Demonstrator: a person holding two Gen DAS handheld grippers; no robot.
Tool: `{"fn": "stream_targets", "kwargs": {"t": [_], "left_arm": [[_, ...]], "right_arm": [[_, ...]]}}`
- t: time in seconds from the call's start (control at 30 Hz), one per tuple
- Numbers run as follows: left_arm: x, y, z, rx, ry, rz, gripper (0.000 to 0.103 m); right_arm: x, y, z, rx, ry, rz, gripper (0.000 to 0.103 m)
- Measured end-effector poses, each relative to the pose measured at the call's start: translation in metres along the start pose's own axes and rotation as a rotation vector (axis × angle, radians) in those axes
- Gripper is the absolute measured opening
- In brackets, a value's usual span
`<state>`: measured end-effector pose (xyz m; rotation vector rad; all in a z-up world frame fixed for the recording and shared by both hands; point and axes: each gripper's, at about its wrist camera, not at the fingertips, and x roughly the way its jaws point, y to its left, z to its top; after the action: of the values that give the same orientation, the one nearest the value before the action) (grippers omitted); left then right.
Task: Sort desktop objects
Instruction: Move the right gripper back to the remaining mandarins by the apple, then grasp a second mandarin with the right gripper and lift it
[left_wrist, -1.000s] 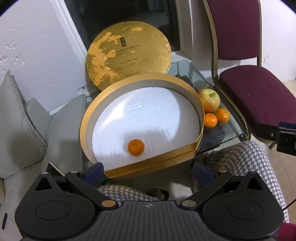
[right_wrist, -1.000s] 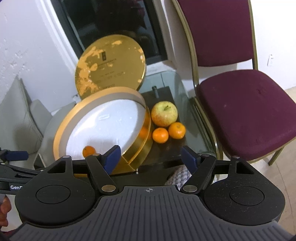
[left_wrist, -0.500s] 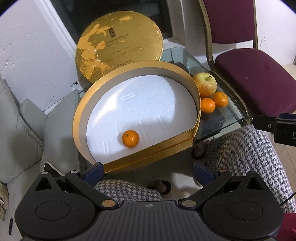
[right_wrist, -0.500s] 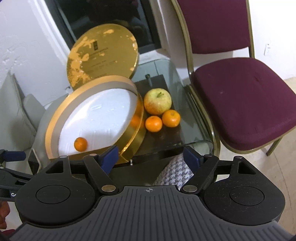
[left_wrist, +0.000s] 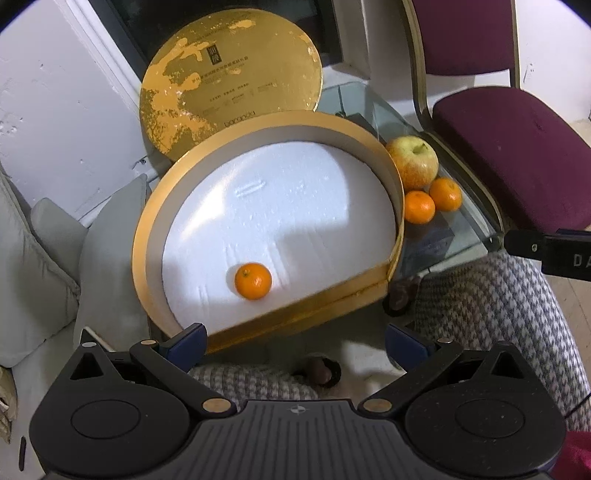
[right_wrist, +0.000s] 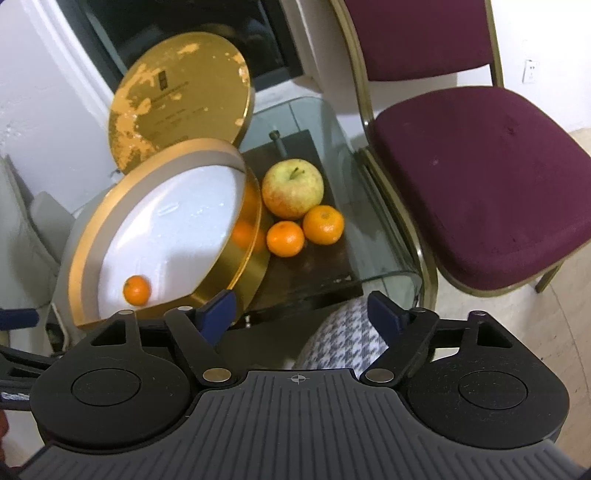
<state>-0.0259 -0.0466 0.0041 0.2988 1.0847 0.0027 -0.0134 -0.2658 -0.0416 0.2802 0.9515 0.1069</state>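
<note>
Item list, glass side table & surrounds:

1. Gold box, round w/ one flat side, white foam liner. Sits tilted, flat side toward the person, partly off the table and leaning over a grey cushion. Cannot tell what props it.
2. Gold lid, stood on edge behind box, against window.
3. Tangerine in box, 1 pc, low on the foam near the flat wall.
4. Apple, on dark board on table, just beside box's right wall.
5. Tangerines outside and, 2 pcs, touching each other, just in front of apple. Orange glints on box wall = reflections, prob.
6. Left gripper: jaws wide apart, nothing between them, held short of the box.
7. Right gripper: same, spread wide, empty, over person's houndstooth knee, fruit ahead.
8. Maroon chair, right of table.

Status, est.: 1 of 4 fruit sorted into box; 3 left.

Risks:
- Box tilt: fruit dropped high on the foam likely rolls down, knocks the first pc.
- Nudge to box rim could slide it off table edge.
- Round fruit squirts from jaws if gripped off-centre.
- Taking one tangerine may set its neighbour rolling to the glass edge.
- Apple wide; may need full jaw spread.
</note>
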Motion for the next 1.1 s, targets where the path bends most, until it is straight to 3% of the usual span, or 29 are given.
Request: {"fn": "stream_targets", "kwargs": {"t": [0.43,0.6,0.97,1.1], "left_arm": [[0.045,0.033,0.034,-0.149,0.017,0.052,0.102],[0.061,0.036,0.041,-0.162,0.041,0.048,0.102],[0.081,0.040,0.045,-0.169,0.084,0.030,0.102],[0.083,0.041,0.044,-0.173,0.092,0.027,0.102]], "right_arm": [[0.088,-0.023,0.040,0.088,0.038,0.008,0.068],[0.119,-0.030,0.050,0.121,0.036,0.000,0.063],[0.159,-0.031,0.060,0.145,0.072,0.002,0.061],[0.166,-0.027,0.062,0.110,0.070,0.004,0.053]]}}
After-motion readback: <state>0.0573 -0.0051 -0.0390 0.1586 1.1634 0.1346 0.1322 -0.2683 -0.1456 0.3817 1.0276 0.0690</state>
